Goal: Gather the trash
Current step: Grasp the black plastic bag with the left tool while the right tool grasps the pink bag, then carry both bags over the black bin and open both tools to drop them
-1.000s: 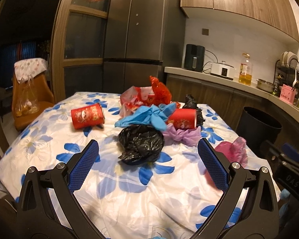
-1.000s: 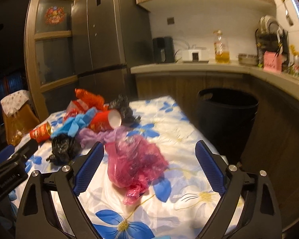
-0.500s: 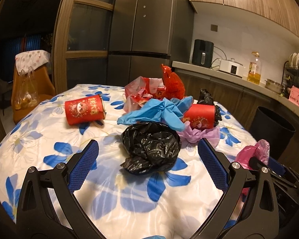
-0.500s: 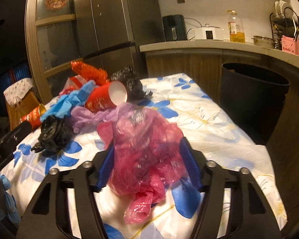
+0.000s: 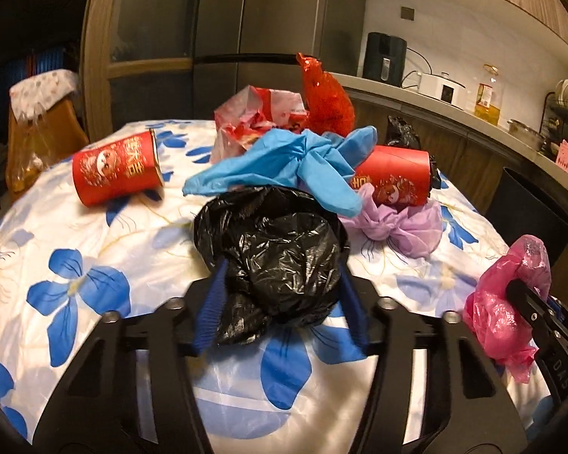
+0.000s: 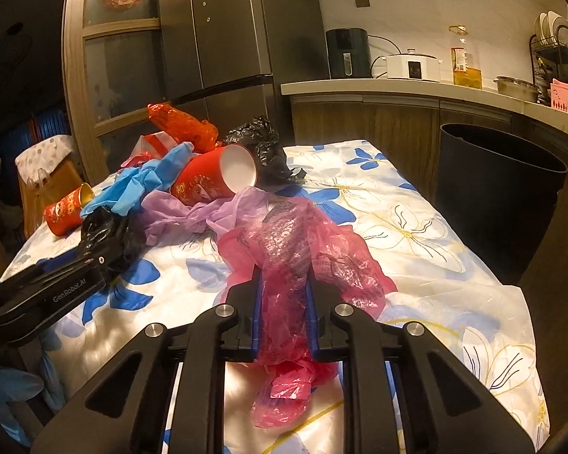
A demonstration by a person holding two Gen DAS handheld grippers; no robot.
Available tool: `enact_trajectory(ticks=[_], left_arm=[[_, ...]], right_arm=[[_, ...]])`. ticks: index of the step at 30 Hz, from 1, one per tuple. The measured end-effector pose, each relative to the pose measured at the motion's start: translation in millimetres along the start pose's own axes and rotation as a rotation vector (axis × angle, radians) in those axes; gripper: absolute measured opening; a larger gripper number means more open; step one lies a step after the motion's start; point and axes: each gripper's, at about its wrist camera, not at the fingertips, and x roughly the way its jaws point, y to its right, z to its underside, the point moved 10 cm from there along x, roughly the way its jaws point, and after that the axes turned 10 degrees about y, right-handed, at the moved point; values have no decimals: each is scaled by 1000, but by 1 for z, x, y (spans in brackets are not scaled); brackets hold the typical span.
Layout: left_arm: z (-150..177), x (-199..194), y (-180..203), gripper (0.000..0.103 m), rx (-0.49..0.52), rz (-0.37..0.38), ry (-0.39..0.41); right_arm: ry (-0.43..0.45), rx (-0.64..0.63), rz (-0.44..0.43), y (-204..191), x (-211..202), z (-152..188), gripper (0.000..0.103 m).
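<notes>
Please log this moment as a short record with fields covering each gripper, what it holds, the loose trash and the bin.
left gripper: shut on black bag
right gripper: shut on pink bag
surface: table with blue-flower cloth
loose trash: blue glove, purple bag, two red cups, red wrappers
trash bin: black, open-topped, beside the table, under the counter
</notes>
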Motion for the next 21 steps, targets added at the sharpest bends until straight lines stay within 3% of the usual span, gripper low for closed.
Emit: enact_trajectory(ticks=[2,8,21], left_arm=[[2,-2,1,33,4,6,-3],[1,-13,1,17,1,18,1],[-9,-87,13,16,0,89,56]], right_arm=[[3,3,0,0,-3,-2,17],[29,14,4,3,-16,-12,15],[89,32,8,16,-55,-34,15]])
